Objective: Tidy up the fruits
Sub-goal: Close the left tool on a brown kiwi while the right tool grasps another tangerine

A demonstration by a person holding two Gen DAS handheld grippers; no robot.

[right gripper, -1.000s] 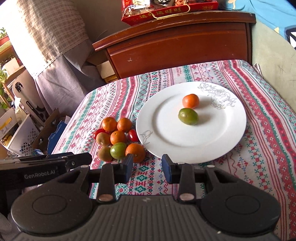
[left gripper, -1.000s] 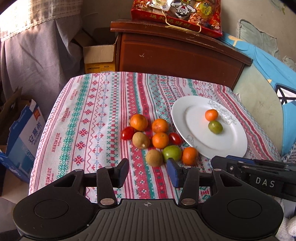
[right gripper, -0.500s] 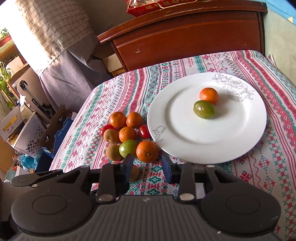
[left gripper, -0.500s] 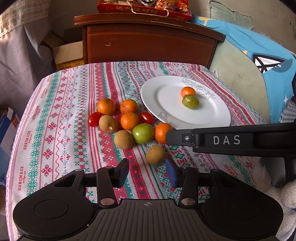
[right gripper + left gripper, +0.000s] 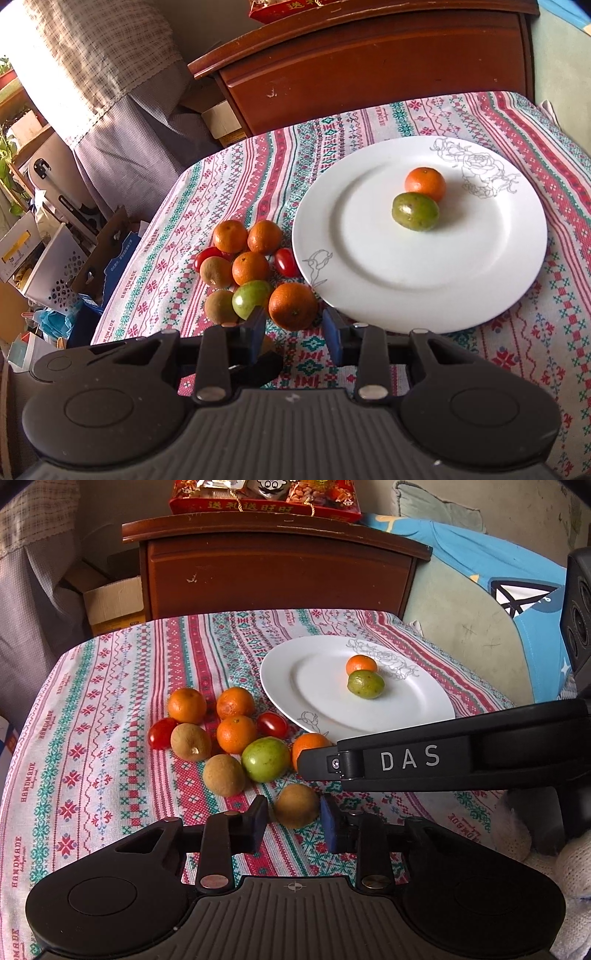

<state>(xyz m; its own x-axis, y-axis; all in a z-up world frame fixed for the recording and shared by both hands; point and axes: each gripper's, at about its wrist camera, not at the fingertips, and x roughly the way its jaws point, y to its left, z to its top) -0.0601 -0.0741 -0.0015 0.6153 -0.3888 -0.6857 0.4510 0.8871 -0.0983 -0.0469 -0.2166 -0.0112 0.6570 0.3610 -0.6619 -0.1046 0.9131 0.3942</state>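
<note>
A white plate (image 5: 424,709) holds one orange (image 5: 361,664) and one green fruit (image 5: 365,684). Left of it lies a cluster of oranges, brown fruits, cherry tomatoes and a green fruit (image 5: 265,758). My left gripper (image 5: 293,821) is open, its pads on either side of a lone brown fruit (image 5: 296,805) on the cloth. My right gripper (image 5: 294,328) is open, just in front of the nearest orange (image 5: 292,305). Its black body (image 5: 443,755) crosses the left wrist view over that orange (image 5: 308,744). The plate also shows in the right wrist view (image 5: 406,288).
The patterned tablecloth (image 5: 110,738) covers a small table. A dark wooden cabinet (image 5: 277,565) stands behind it, with a red snack box (image 5: 266,498) on top. Cardboard boxes (image 5: 48,258) and clutter lie on the floor at left. A blue cushion (image 5: 517,602) is at right.
Both grippers moved forward and lower toward the fruit. The lone brown fruit now sits between the left pads. The right gripper closed in on the nearest orange.
</note>
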